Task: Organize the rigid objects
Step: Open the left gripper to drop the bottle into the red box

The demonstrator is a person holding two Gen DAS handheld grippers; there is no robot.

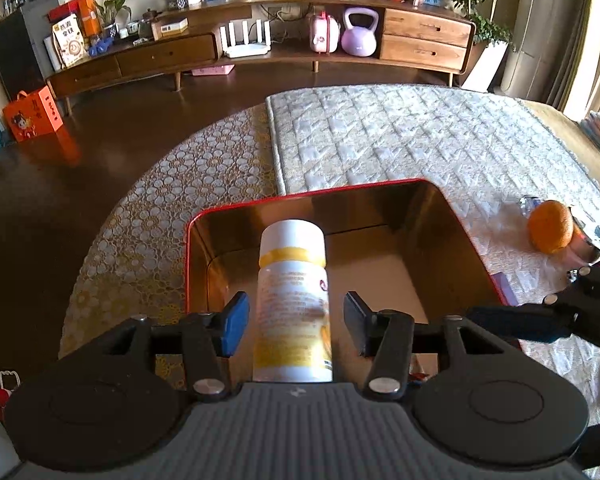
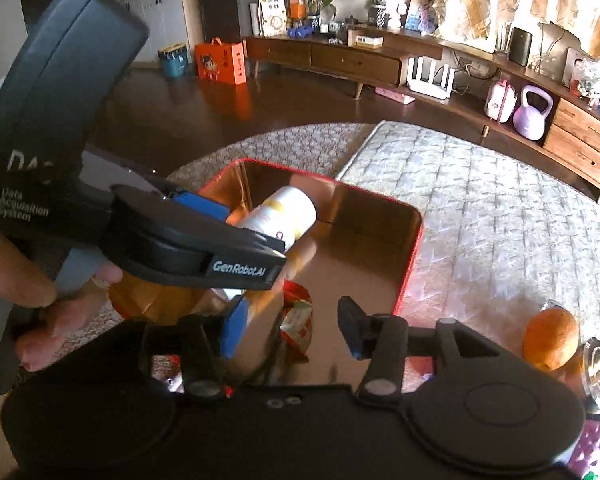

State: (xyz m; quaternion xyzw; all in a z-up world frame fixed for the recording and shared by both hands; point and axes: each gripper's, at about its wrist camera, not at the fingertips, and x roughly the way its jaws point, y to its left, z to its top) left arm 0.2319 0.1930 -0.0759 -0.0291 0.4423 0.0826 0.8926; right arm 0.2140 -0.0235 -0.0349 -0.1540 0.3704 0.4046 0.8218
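A white bottle with a yellow band (image 1: 293, 304) lies between the fingers of my left gripper (image 1: 293, 322), over the open red tin with a gold inside (image 1: 384, 210). The jaws stand wider than the bottle, with gaps on both sides. The right wrist view shows the same bottle (image 2: 278, 216) tilted over the tin (image 2: 410, 264), beside the left gripper's body (image 2: 204, 248). My right gripper (image 2: 292, 330) is open and empty at the tin's near side. A red snack packet (image 2: 298, 320) lies in the tin.
An orange (image 1: 550, 226) and a shiny metal cup (image 1: 590, 240) lie on the quilted mat (image 1: 400, 136) right of the tin. A lace cloth (image 1: 172, 200) covers the round table. A wooden sideboard (image 1: 260, 52) stands across the dark floor.
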